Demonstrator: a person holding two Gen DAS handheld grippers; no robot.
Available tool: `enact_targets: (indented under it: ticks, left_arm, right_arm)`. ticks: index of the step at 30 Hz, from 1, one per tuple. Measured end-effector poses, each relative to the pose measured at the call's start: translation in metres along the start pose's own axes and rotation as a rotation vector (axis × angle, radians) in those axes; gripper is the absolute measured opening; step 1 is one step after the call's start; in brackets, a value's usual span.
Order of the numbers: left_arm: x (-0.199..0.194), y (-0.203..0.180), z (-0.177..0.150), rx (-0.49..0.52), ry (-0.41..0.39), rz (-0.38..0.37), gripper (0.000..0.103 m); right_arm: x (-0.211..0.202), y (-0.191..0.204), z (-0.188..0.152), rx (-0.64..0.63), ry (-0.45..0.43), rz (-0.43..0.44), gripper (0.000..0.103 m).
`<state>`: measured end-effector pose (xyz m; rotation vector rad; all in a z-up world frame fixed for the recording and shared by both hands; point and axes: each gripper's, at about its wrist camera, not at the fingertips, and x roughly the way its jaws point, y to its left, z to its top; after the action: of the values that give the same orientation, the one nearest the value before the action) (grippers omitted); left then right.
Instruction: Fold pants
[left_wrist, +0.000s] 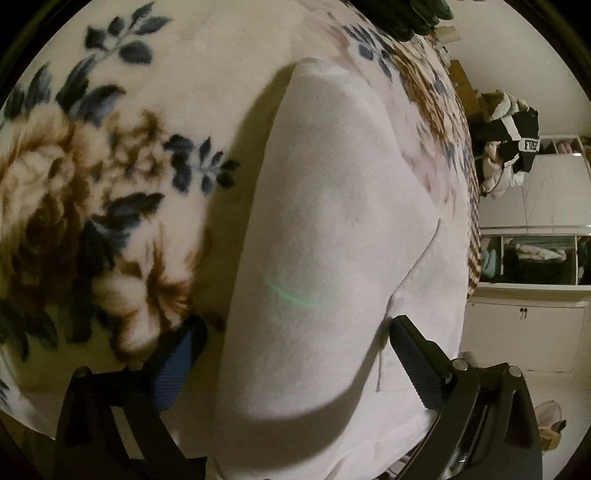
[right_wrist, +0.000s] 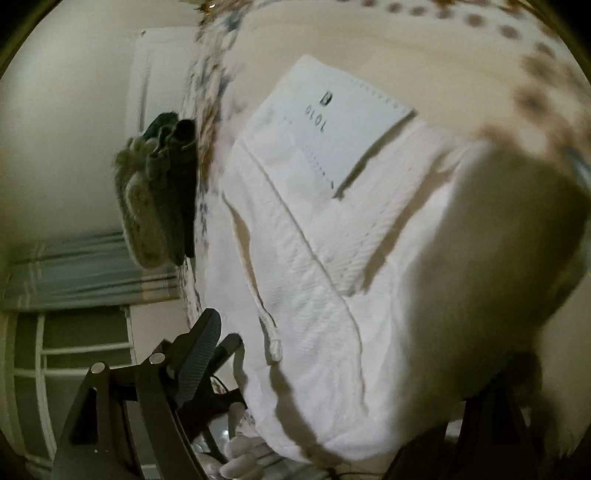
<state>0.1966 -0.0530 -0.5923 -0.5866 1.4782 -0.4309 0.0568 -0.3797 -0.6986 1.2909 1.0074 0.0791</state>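
White pants lie folded into a long strip on a floral blanket. My left gripper stands wide open low over their near end, with the blue-padded finger beside the cloth on the blanket and the other finger above the cloth. In the right wrist view the waistband shows a label and a drawstring. My right gripper is open around the waistband. Only its left finger shows, off the cloth's edge. A blurred fold hides the other.
The bed's edge runs down the right in the left wrist view, with a black-and-white clothes heap and a low cabinet beyond. A dark green fuzzy pile lies by the bed's edge. White shelving stands below left.
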Motion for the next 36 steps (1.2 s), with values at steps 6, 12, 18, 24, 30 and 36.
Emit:
enact_targets:
  ticks: [6, 12, 18, 24, 30, 36]
  left_arm:
    - [0.001, -0.003, -0.001, 0.027, 0.002, 0.016, 0.101]
    - [-0.006, -0.021, -0.009, 0.131, -0.058, 0.009, 0.055]
    - [-0.036, -0.03, -0.014, 0.146, -0.099, -0.028, 0.026]
    - [-0.082, -0.053, -0.014, 0.167, -0.147, -0.054, 0.025]
    - [-0.13, -0.085, -0.009, 0.175, -0.192, -0.054, 0.025]
    - [-0.181, -0.123, 0.021, 0.179, -0.236, -0.069, 0.025]
  right_arm:
    - [0.007, -0.004, 0.002, 0.007, -0.014, -0.019, 0.079]
    - [-0.007, -0.004, -0.009, -0.019, -0.039, -0.078, 0.044]
    - [-0.023, 0.019, -0.016, -0.056, -0.062, -0.106, 0.036]
    - [-0.046, 0.052, -0.023, -0.086, -0.066, -0.085, 0.035]
    - [-0.066, 0.11, -0.019, -0.149, -0.071, -0.058, 0.034]
    - [-0.084, 0.201, -0.004, -0.23, -0.09, -0.037, 0.034]
